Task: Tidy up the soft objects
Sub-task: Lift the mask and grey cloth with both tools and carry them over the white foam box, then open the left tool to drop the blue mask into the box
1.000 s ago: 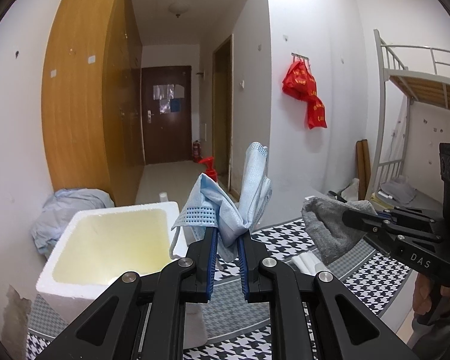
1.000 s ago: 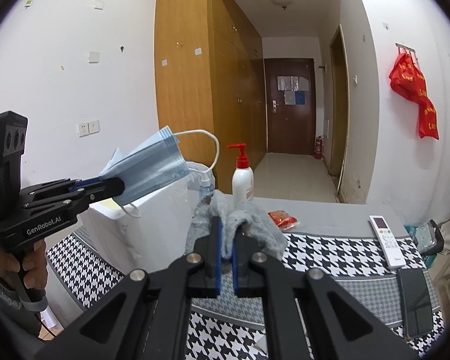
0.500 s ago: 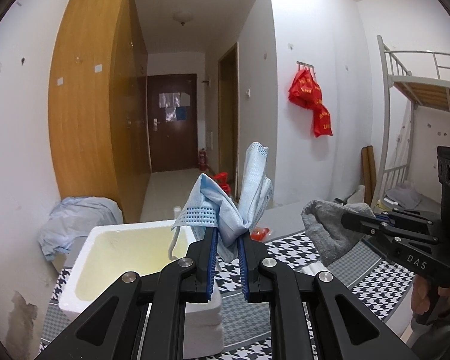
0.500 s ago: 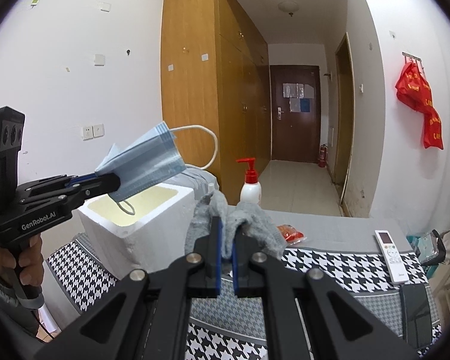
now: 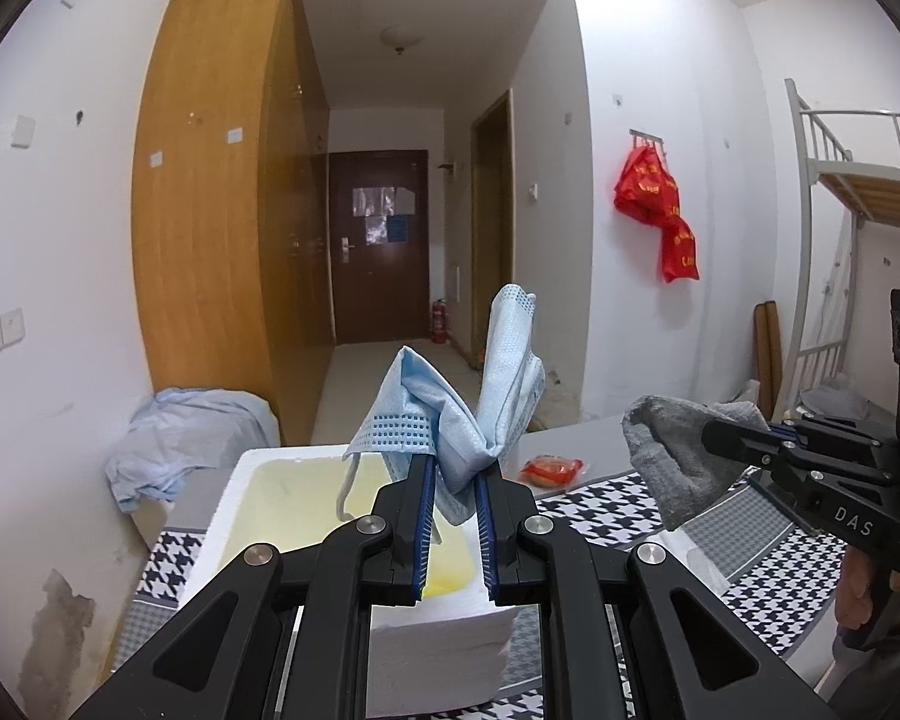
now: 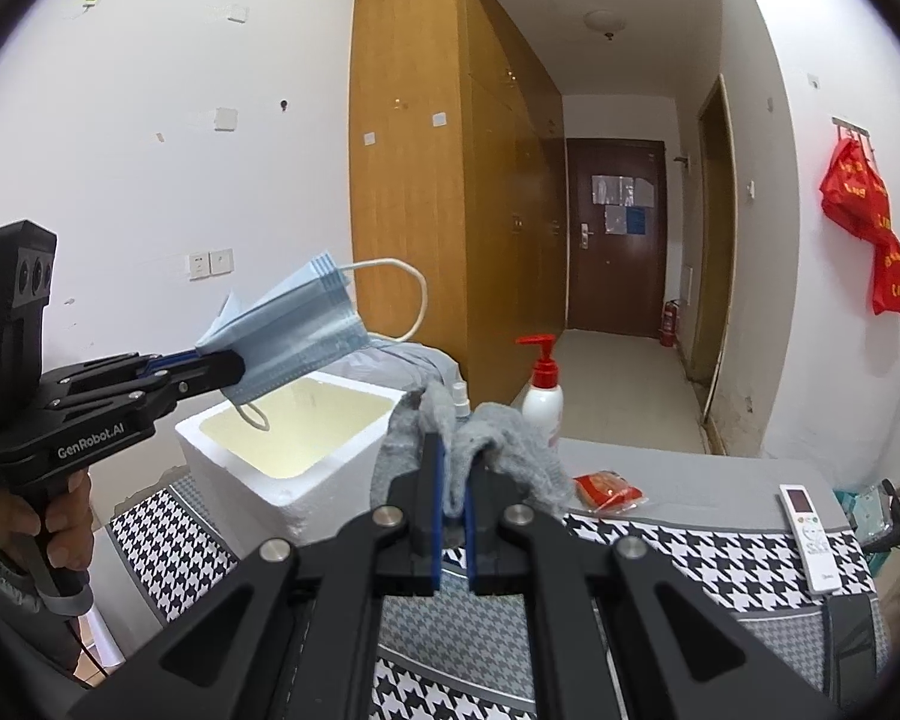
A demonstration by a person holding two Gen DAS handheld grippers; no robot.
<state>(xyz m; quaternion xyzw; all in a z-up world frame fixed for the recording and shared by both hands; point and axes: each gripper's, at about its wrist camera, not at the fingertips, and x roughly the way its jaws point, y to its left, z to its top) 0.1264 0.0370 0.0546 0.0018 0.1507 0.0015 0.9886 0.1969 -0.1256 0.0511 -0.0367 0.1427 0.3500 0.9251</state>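
My left gripper [image 5: 453, 468] is shut on a crumpled light-blue face mask [image 5: 450, 414], held in the air above the open white foam box [image 5: 252, 480]. In the right wrist view the same mask [image 6: 294, 324] sticks out of the left gripper [image 6: 234, 366], its ear loops dangling over the foam box [image 6: 240, 456]. My right gripper [image 6: 453, 462] is shut on a grey cloth [image 6: 510, 450] that drapes over both fingers. The left wrist view shows that grey cloth [image 5: 666, 456] hanging from the right gripper [image 5: 711, 435], to the right of the box.
The box stands on a black-and-white houndstooth cover [image 6: 660, 546]. On it lie a red snack packet [image 6: 609, 489], a white remote [image 6: 810, 534] and a white pump bottle with a red top [image 6: 543, 396]. A blue bundle of cloth [image 5: 174, 438] lies behind the box. A person's hand [image 6: 60, 516] grips the left handle.
Both grippers have risen and drifted a little, so the foam box and table sit lower in both views. Mask and cloth stay gripped as before.
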